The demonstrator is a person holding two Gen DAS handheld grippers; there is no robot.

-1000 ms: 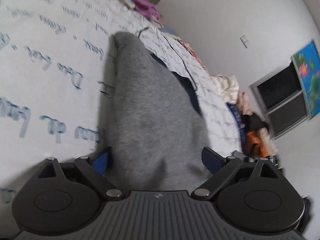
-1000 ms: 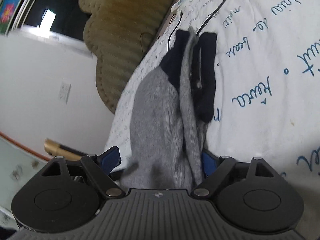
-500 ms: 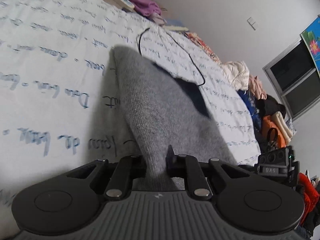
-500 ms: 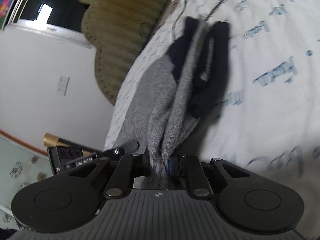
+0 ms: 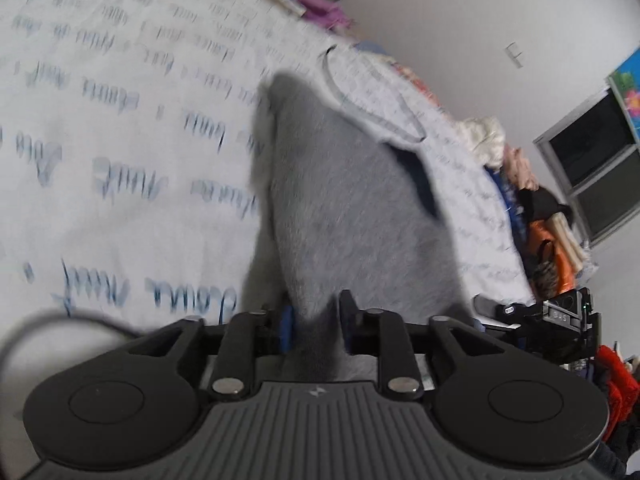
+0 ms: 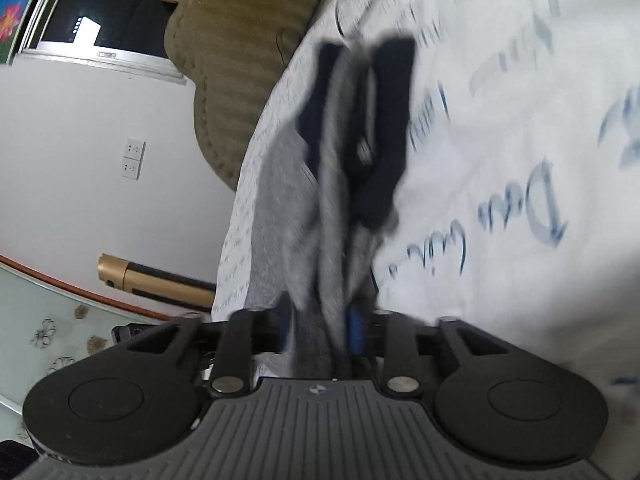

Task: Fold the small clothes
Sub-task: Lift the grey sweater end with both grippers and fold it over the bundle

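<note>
White script-printed bed sheet (image 5: 120, 128); both hand-held grippers, left (image 5: 315, 320) and right (image 6: 320, 326), jaws opening, grey garment (image 5: 352, 216) between them.

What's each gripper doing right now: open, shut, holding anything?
Left gripper: jaws opening, grey garment bunched between them; whether the pads still press it cannot be told.
Right gripper: jaws opening, the same garment between them; grip cannot be told.

White script-printed bed sheet (image 5: 120, 128) under grey sock (image 5: 352, 208), dark cable (image 5: 372, 116), piled clothes (image 5: 492, 140).
</note>
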